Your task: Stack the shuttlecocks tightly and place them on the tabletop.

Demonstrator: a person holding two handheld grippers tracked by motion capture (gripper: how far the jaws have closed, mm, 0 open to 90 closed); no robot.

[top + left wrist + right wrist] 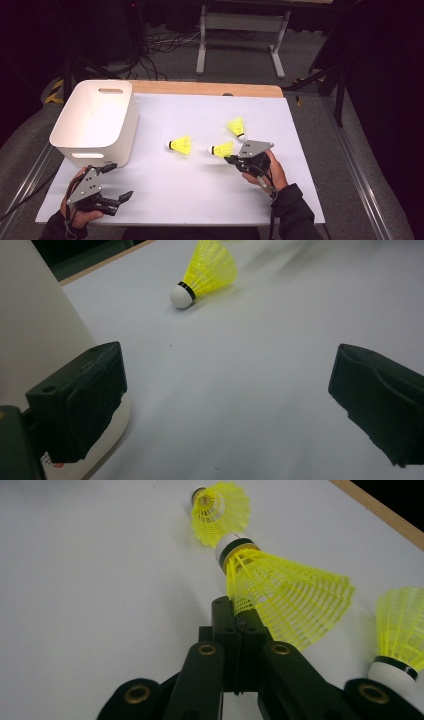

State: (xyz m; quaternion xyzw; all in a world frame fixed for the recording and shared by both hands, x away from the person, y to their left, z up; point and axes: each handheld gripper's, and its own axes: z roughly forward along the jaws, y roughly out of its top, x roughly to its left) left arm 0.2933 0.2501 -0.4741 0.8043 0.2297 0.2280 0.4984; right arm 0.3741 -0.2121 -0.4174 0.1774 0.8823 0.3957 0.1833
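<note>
The right tool [239, 617] pinches the shuttlecock [285, 597] by its flimsy skirt edge, it seems — it could slip free; the left tool [225, 395] is spread.

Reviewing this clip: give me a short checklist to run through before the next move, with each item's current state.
1. Right tool shut on the middle shuttlecock: ok, jaws closed at its skirt.
2. Depth of hold: not ok, only the skirt's edge seems pinched, so it may slip.
3. Middle shuttlecock off the table: cannot tell.
4. White bin upright, opening up: ok.
5. Way to the bin: not ok at table level, the left shuttlecock lies between; lifting should pass it.
6. Left tool open, holding nothing, beside the bin: ok.
</note>
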